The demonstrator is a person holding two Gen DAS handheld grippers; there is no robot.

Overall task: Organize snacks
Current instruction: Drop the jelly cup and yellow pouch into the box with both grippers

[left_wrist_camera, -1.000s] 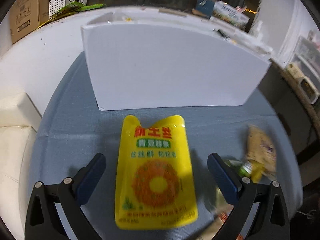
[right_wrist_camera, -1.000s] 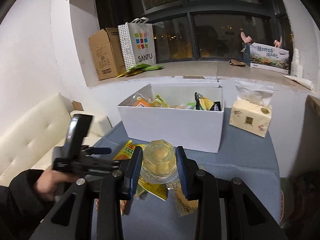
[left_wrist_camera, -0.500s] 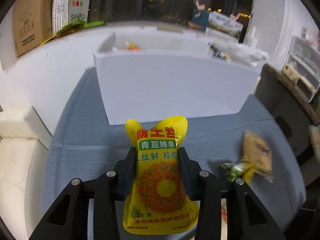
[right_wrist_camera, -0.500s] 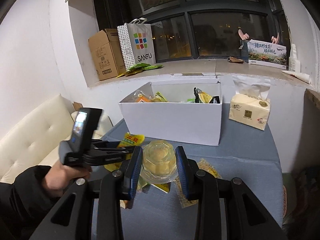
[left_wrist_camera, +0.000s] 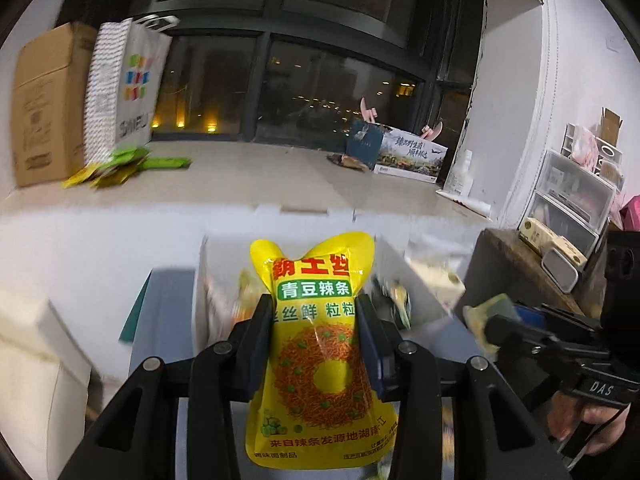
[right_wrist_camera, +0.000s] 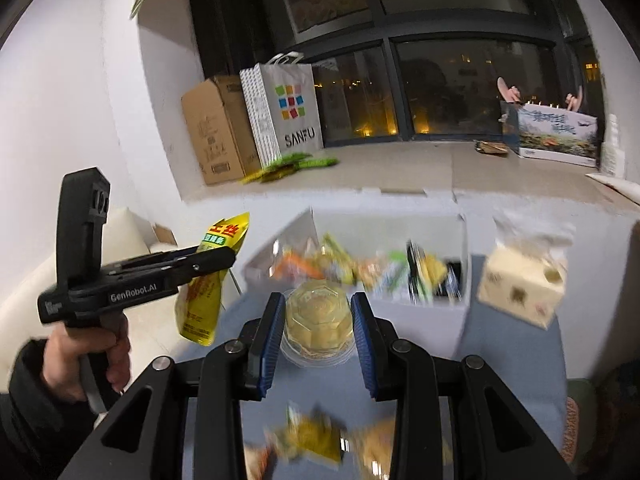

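The left tongs are clamped on a yellow pouch, pinching it about its middle so that it hangs upright, clear of the surface, with its flared top above the pads; the jaws have just been closing, with the pouch between them. The right tongs are clamped on a clear cup of yellowish jelly or pudding, gripped by its faceted sides and also held in the air. Ahead of both stands the open white box, already well filled with bright packets, and a tissue pack sits just to its right. More loose snacks lie blurred on the blue surface below the right tongs. The step in hand looks like carrying both items to the box. To do it well, each should clear the near wall before the grip is let go, and the two hands should come in side by side and not cross. The pouch is soft and held only at the waist, so it may swing or slip; it would sit best lowered into a gap at the left end. The cup is rigid but smooth, so it is best kept level and set down on a flat spot among the packets, then released gently.
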